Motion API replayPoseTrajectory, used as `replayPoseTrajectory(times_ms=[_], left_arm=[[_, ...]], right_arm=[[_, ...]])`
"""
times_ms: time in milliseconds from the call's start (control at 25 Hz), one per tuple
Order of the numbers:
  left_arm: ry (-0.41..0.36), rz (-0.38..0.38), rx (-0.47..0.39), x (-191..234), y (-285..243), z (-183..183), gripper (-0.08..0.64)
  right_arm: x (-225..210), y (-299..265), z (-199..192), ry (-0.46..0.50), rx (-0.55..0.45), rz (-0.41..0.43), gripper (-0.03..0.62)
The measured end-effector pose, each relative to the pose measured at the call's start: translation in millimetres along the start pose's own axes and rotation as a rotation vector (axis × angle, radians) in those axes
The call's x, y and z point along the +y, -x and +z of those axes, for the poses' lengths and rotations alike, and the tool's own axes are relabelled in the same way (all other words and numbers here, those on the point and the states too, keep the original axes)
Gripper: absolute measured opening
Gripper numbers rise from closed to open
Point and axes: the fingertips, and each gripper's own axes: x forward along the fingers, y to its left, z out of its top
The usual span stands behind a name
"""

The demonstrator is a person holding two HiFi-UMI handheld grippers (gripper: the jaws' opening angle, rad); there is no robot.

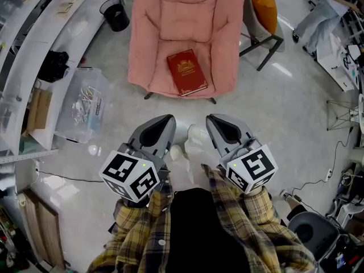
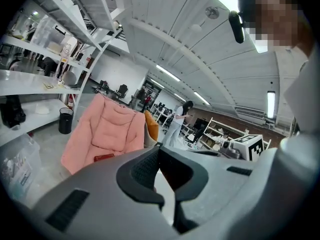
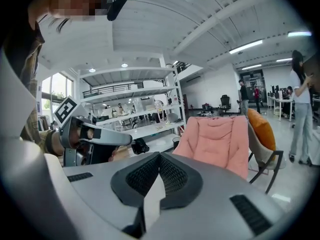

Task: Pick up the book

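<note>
A dark red book (image 1: 186,71) with a gold emblem lies flat on the seat of a pink padded chair (image 1: 185,33). Both grippers hang over the floor short of the chair, side by side and apart from the book. My left gripper (image 1: 164,119) is shut and empty, its tip pointing at the chair's front edge. My right gripper (image 1: 214,119) is shut and empty too. In the left gripper view the book (image 2: 103,157) shows as a red strip on the chair, left of the shut left gripper (image 2: 159,148). In the right gripper view the right gripper (image 3: 160,155) hides the seat of the chair (image 3: 217,139).
A black bin (image 1: 115,14) and white shelves (image 1: 34,44) stand at the left, with a clear plastic box (image 1: 82,104) on the floor. An orange-cushioned chair (image 1: 263,4) is right of the pink one. A person (image 1: 324,16) stands at the far right. Cables trail across the floor.
</note>
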Motion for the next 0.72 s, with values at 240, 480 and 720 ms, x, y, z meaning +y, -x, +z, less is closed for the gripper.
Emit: replayPoseTrajectory(times_ms=[240,480,720], left_arm=[[0.0,-0.013,0.01,15,-35,20,0.003],[-0.011,-0.009,-0.016,31,-79,54,0.003],[-0.012,-0.004,-0.041,41,-123,83,0.003]], right_arm=[[-33,-24,11,-0.014,-0.003,-0.012,0.015],[-80,-52,41,0.009,-0.03,-0.006,0.015],[-125,-66,68,0.034,-0.059,-0.006,0.017]])
